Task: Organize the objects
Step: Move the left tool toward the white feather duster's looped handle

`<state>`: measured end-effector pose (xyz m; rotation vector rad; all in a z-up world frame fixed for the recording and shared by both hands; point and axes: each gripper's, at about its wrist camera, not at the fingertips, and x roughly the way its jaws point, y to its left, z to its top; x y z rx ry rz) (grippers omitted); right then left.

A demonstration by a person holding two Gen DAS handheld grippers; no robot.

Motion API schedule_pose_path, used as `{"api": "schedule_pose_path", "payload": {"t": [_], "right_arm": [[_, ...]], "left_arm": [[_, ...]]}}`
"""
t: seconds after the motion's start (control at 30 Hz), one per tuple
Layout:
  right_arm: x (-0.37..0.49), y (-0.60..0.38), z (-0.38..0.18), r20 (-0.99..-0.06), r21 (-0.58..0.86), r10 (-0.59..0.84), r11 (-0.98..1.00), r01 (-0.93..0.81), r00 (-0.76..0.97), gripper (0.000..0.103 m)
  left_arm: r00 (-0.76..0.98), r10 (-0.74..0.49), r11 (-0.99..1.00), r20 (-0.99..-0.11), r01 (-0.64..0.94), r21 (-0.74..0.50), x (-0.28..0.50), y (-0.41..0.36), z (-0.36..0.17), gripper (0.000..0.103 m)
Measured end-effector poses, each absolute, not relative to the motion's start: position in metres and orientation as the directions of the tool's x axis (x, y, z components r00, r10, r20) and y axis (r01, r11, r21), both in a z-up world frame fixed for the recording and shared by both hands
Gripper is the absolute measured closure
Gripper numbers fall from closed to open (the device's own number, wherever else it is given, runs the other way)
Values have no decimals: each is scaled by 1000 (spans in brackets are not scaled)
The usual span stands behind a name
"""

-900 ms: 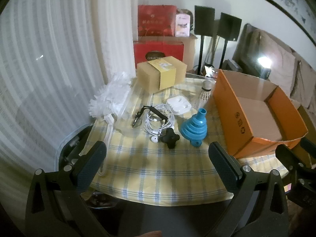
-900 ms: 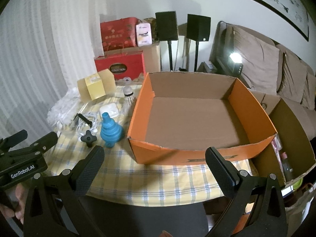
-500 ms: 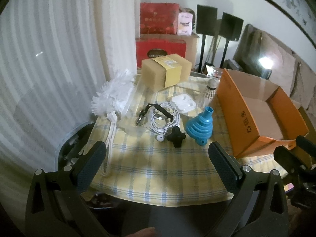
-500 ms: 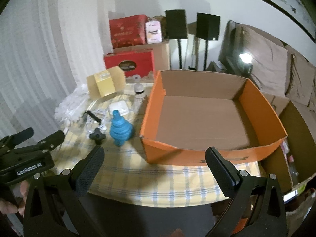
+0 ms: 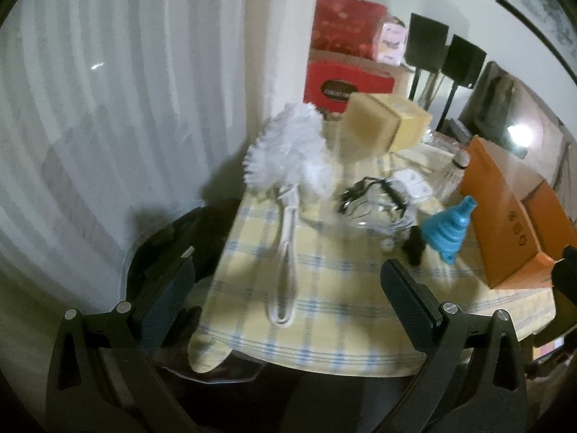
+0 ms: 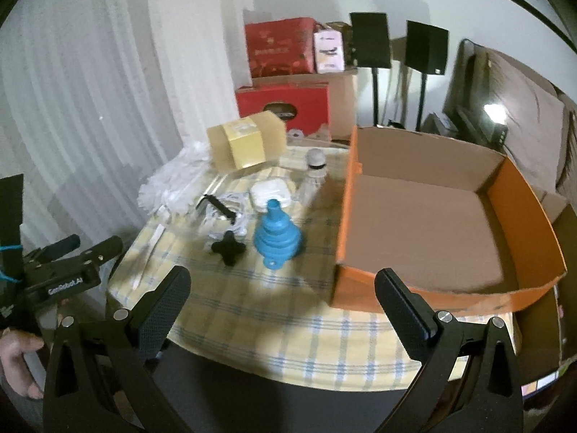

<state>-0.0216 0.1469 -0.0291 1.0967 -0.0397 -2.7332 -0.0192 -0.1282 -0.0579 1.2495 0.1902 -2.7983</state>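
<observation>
On the desk (image 6: 252, 324), an orange box (image 6: 523, 216) sits right; beside it lie a white brush (image 5: 288, 151), blue funnel (image 6: 277, 236) and black knob (image 6: 228, 249). Left gripper (image 5: 288, 301) and right gripper (image 6: 281, 301) gape wide, holding nothing.

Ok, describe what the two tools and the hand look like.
Both tools are matte black. The right tool and left tool each have two wide, flat fingers with textured pads on triangular cut-out frames with silver bolts. The left tool's body carries white "GenRobot.AI" lettering, with blue cord near it. A bare hand shows below.
</observation>
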Motion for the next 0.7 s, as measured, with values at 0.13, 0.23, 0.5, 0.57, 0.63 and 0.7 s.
{"api": "schedule_pose_path", "payload": {"t": [0.13,0.23,0.5,0.57,0.63,0.7], "right_arm": [[-29,133,-33,-689,94,-217,-973,211,-692,1],[-35,121,-37,-694,104,-247,-964,245,-676,1],[-47,88,-57,-725,114,-296,-942,316,-622,3],[-49,83,-62,-732,115,-301,-939,324,-611,3],[-50,79,-65,-738,123,-309,-936,330,-600,3],[-52,76,-68,-743,134,-319,-932,336,-589,3]], "left_arm": [[-646,0,-989,-763,115,-97,-23,-138,-74,1],[-636,8,-988,-772,115,-105,-28,-143,-85,4],[-595,13,-987,-804,122,-106,-51,-149,-114,28],[-575,0,-989,-818,123,-86,-57,-149,-120,35],[-559,0,-989,-829,122,-83,-61,-150,-127,39],[-552,17,-989,-834,114,-96,-61,-151,-132,48]]}}
